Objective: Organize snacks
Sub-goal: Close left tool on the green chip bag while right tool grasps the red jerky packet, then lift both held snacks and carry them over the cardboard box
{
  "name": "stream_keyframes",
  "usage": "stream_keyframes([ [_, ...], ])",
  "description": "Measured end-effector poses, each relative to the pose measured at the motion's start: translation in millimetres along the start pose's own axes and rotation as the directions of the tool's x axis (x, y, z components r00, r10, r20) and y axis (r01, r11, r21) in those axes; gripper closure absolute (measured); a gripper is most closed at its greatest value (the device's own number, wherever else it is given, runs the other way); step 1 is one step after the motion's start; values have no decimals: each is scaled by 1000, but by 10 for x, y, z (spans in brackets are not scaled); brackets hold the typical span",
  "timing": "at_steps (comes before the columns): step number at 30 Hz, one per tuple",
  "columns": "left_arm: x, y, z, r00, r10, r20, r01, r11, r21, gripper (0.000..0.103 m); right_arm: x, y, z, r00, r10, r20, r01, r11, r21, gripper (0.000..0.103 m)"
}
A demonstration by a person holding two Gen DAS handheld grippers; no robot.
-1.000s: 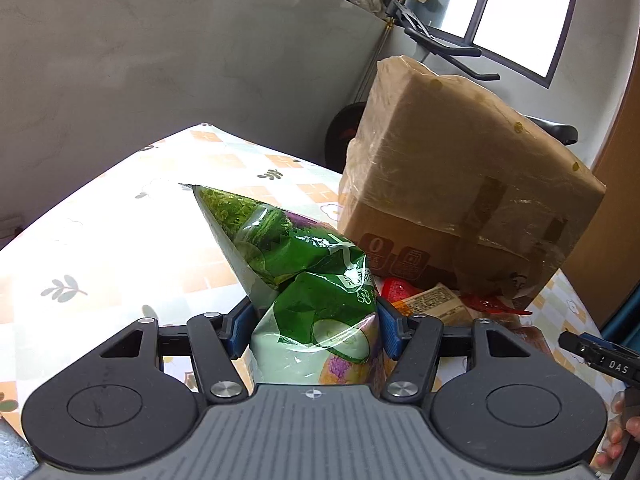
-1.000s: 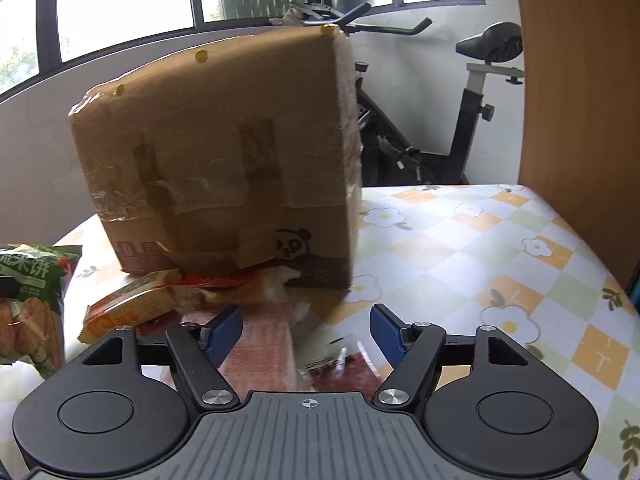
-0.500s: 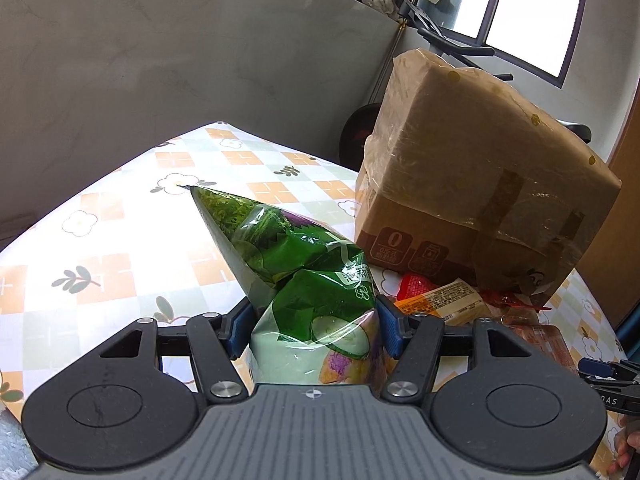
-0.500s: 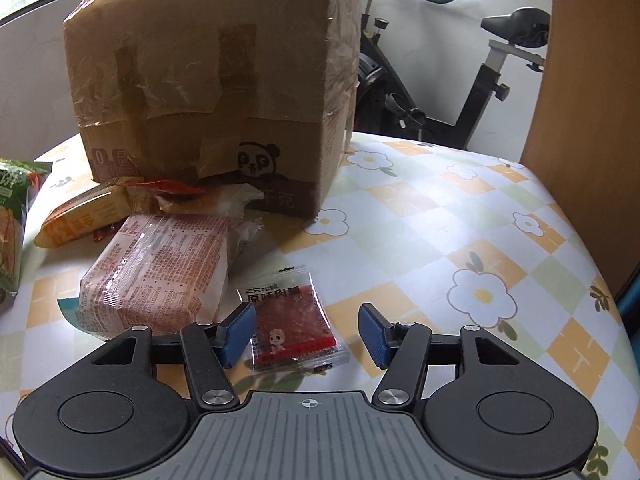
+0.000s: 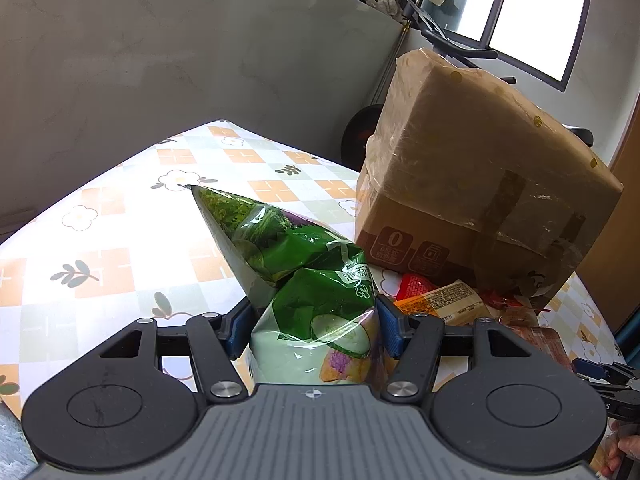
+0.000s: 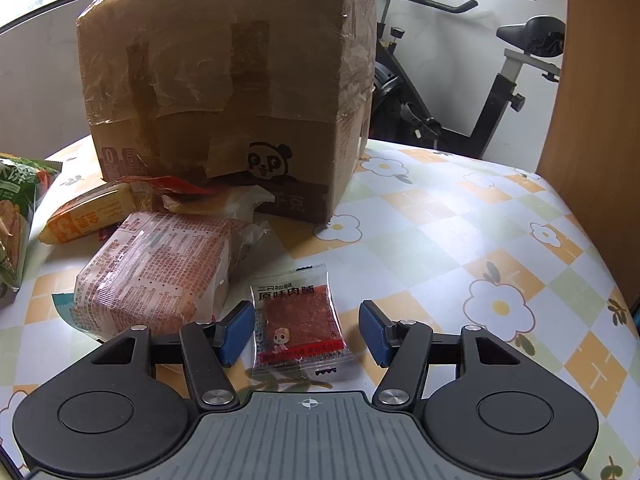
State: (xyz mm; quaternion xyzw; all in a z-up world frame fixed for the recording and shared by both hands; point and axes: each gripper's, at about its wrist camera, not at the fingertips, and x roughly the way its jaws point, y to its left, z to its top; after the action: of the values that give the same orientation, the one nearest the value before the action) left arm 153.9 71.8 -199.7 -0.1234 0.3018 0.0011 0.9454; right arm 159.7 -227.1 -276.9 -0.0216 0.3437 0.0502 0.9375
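Note:
My left gripper is shut on a green chip bag and holds it above the table; the bag's far corner points away from me. The bag's edge also shows at the left of the right wrist view. My right gripper is open, low over the table, its blue pads on either side of a small clear packet of red jerky. Left of it lies a pink wrapped pack, and behind that a yellow-orange snack pack.
A large taped cardboard box stands on the flowered tablecloth behind the snacks; it also shows in the left wrist view. An exercise bike and a wooden panel lie beyond the table's far edge.
My right gripper has tilted down and moved in over the jerky packet, which now lies between its pads. My left gripper has lifted the green bag slightly.

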Motion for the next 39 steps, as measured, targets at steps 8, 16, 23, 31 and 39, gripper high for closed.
stream_keyframes([
  [8, -23, 5, -14, 1000, -4, 12, 4, 1000, 9, 38, -43, 63, -28, 1000, 10, 24, -9, 999, -38, 62],
  [16, -68, 32, -17, 999, -28, 17, 28, 999, 16, 39, -139, -72, -57, 997, -13, 81, 9, 999, 50, 66],
  [23, -131, 20, 17, 998, -57, 35, 56, 998, 21, 39, -166, -142, -68, 995, -18, 94, 9, 996, 94, 66],
  [31, -346, 36, 215, 992, -79, 97, 79, 997, -1, 39, -297, -257, -28, 990, -55, 132, 33, 985, 168, 66],
  [39, -679, -67, 768, 969, -138, 203, 130, 990, 55, 39, -725, -304, 460, 960, -48, 275, 13, 991, 130, 66],
])
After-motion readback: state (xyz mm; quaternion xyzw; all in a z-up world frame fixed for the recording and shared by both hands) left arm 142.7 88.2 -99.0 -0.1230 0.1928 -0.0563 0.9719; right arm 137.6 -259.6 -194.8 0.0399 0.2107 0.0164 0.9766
